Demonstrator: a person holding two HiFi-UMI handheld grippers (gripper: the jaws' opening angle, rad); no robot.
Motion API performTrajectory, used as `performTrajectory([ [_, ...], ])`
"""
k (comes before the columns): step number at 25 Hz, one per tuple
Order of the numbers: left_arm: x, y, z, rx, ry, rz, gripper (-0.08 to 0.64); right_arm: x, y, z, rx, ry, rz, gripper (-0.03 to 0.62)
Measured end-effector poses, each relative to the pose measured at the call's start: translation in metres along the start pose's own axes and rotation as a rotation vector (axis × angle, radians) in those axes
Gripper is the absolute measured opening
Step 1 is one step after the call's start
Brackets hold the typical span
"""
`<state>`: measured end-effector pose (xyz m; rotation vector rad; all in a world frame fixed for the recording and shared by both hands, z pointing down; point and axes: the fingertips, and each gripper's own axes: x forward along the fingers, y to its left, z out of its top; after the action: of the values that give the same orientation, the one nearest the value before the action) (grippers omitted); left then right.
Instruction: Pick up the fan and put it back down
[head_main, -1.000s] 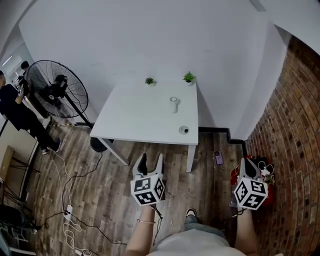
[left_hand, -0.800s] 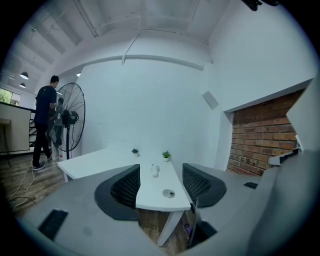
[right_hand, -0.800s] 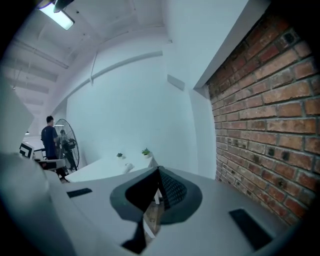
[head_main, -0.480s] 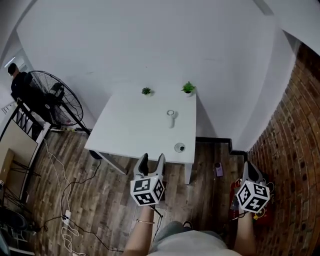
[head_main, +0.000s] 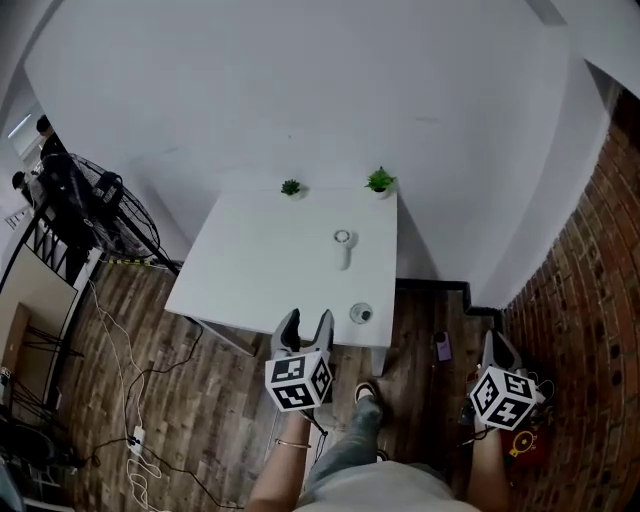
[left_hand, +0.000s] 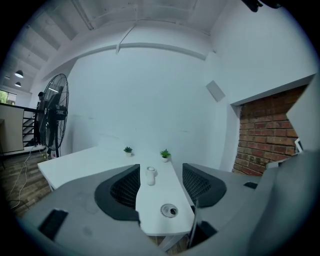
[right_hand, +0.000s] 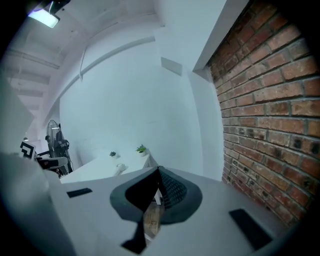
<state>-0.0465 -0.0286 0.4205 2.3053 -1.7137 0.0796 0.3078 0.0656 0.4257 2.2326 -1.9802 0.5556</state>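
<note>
Fan (head_main: 344, 241), small and white, lies untouched near the middle of the white bench (head_main: 250, 270), between two little potted plants (head_main: 379, 181) at its far edge and a round grommet (head_main: 361, 313) by its near edge. The left tongs (head_main: 305, 322) hang just off that near edge with jaws apart and empty. The right tongs (head_main: 497, 343) sit low beside the brick wall (head_main: 590, 250), jaws together on nothing.

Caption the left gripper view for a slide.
Open left gripper faces a white table bearing a handheld fan and two plants; floor fan at left.
</note>
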Motion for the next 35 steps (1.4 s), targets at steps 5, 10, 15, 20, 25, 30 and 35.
performTrajectory([
  [5,0.053,0.016,0.016,-0.026,-0.029,-0.001,0.247,0.043,0.008,0.018,-0.007,-0.009,-0.002,0.001],
  [10,0.106,0.025,0.037,-0.027,-0.03,-0.023,0.247,0.09,0.024,0.049,-0.032,-0.018,-0.002,0.001],
  [15,0.159,0.042,0.055,-0.031,-0.025,-0.027,0.247,0.141,0.035,0.077,-0.039,-0.032,-0.007,0.001],
  [20,0.202,0.06,0.068,-0.026,-0.015,-0.021,0.247,0.19,0.051,0.09,-0.036,-0.013,0.006,0.001],
  [25,0.236,0.075,0.061,-0.043,0.032,-0.017,0.247,0.224,0.069,0.095,-0.05,0.004,0.025,0.001],
  [30,0.255,0.073,0.044,-0.054,0.083,-0.015,0.247,0.244,0.059,0.08,-0.054,0.072,0.019,0.001],
  [35,0.262,0.071,0.033,-0.05,0.117,0.005,0.249,0.272,0.061,0.086,-0.068,0.094,0.056,0.001],
])
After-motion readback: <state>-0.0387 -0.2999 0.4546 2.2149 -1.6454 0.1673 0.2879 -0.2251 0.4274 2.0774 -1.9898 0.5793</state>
